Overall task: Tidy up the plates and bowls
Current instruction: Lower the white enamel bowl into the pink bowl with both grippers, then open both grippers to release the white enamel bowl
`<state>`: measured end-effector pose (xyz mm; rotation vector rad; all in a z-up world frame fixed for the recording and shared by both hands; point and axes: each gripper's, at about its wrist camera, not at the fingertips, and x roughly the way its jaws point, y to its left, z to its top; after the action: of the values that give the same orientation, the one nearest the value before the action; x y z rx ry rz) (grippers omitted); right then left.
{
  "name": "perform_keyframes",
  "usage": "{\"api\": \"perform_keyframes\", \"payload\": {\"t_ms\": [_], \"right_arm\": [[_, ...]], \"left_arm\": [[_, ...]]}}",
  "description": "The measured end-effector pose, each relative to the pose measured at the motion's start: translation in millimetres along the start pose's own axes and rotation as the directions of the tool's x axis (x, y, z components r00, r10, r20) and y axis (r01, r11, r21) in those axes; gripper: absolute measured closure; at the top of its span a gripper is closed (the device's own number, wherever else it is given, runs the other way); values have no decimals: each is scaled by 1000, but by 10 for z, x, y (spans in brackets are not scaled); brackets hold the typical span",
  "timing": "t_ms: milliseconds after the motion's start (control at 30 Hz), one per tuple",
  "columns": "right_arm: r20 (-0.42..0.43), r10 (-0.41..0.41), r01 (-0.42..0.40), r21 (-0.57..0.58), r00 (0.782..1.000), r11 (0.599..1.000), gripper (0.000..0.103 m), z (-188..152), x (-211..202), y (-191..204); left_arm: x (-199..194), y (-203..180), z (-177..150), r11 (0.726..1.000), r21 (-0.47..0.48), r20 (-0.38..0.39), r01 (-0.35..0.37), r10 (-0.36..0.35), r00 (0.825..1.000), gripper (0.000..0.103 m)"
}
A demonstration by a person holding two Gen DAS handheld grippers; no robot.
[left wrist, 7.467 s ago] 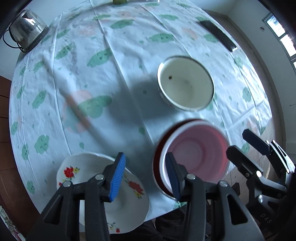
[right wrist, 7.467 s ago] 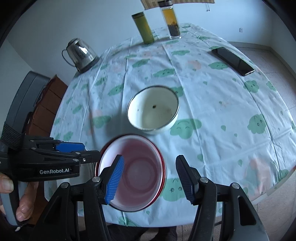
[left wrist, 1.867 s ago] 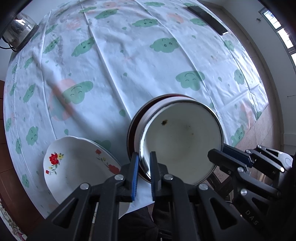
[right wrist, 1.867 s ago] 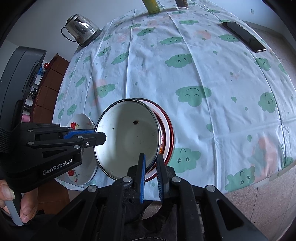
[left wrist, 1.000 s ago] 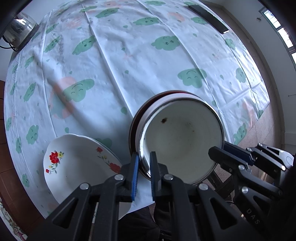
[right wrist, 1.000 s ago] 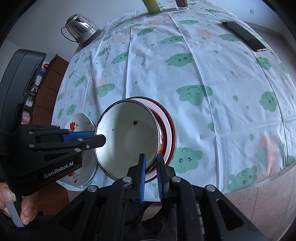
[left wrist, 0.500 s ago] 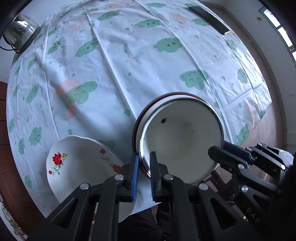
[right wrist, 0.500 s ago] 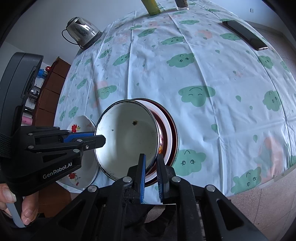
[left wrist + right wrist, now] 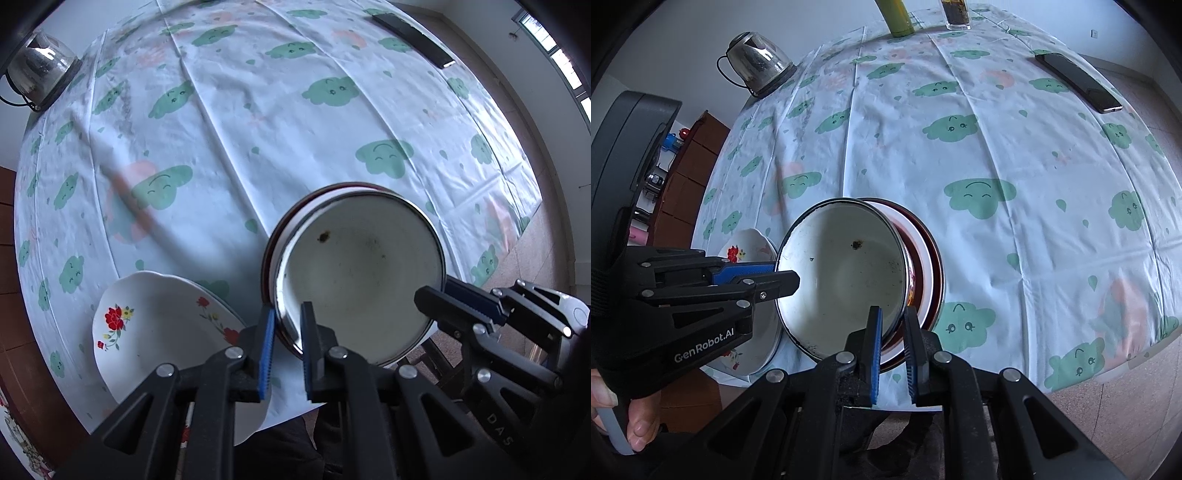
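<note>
White bowl (image 9: pixel 364 280) nested in red bowl (image 9: pixel 932 266), lower centre at tablecloth (image 9: pixel 258 110) edge; left gripper (image 9: pixel 286 328) and right gripper (image 9: pixel 892 334) clamp rims; upper frame clear; interior speckled.

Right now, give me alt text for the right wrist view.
Both grippers pinch the rim of a white enamel bowl nested in a red bowl, over the cloud-print tablecloth; a floral plate lies left.

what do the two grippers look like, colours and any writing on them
Both are matte black plastic with forked, strut-like linkages joined by silver round-head screws. Each finger carries a ribbed blue pad on its inner face. The left gripper bears white "GenRobot.AI" lettering on its side and joins a big rounded black housing with a black strap. The right gripper shows pale "DAS" lettering, cut off at the edge of the left view.
</note>
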<state>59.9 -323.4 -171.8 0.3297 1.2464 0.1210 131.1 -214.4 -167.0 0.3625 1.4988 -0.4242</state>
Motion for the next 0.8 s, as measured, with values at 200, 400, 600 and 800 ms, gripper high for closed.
{"api": "perform_keyframes", "payload": {"t_ms": [200, 400, 600, 800], "right_arm": [[17, -25, 25, -23, 1000, 999, 89, -19, -10, 38], [20, -30, 31, -29, 999, 999, 89, -19, -11, 46], [22, -28, 29, -26, 999, 999, 89, -22, -11, 45], [28, -21, 22, -32, 999, 999, 78, -21, -26, 57]], "left_arm": [[-4, -6, -21, 1000, 6, 13, 2, -2, 1000, 93], [-10, -8, -26, 1000, 5, 14, 3, -4, 1000, 92], [-6, -9, -27, 1000, 2, 14, 17, -17, 1000, 85], [-44, -89, -41, 999, 28, 32, 27, -28, 999, 72]]}}
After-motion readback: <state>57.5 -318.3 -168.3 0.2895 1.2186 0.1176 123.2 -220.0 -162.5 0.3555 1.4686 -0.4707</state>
